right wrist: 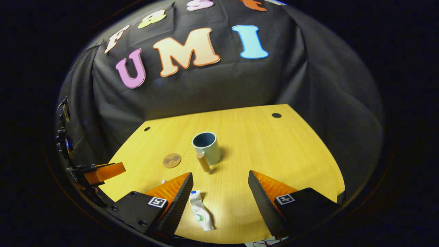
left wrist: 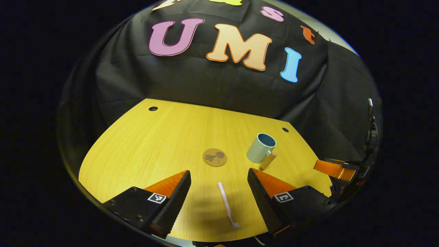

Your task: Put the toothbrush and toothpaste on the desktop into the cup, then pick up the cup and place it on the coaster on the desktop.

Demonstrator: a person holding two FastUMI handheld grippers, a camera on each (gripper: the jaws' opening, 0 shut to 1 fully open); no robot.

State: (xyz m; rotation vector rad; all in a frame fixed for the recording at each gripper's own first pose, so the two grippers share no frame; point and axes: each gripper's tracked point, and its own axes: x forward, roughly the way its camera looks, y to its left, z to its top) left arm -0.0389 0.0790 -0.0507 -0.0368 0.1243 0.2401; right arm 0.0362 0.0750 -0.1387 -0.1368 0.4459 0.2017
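Down low, the left claw (left wrist: pixel 219 192) stands spread wide with nothing held, and the toothbrush (left wrist: pixel 227 205) lies flat on the bench (left wrist: pixel 144 144) between its fingers. Likewise the right claw (right wrist: pixel 219 193) gapes apart, holding nothing, the toothpaste (right wrist: pixel 201 214) lying on the bench just beside its left finger. Farther out, the cup (right wrist: pixel 206 148) stands upright with its wooden handle (right wrist: pixel 203 162) toward the claws. Left of it, apart, the round coaster (right wrist: pixel 171 160) lies bare.

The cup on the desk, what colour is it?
The cup is pale grey-green outside, darker blue-grey inside, with a wooden handle; clearest in the right gripper view.
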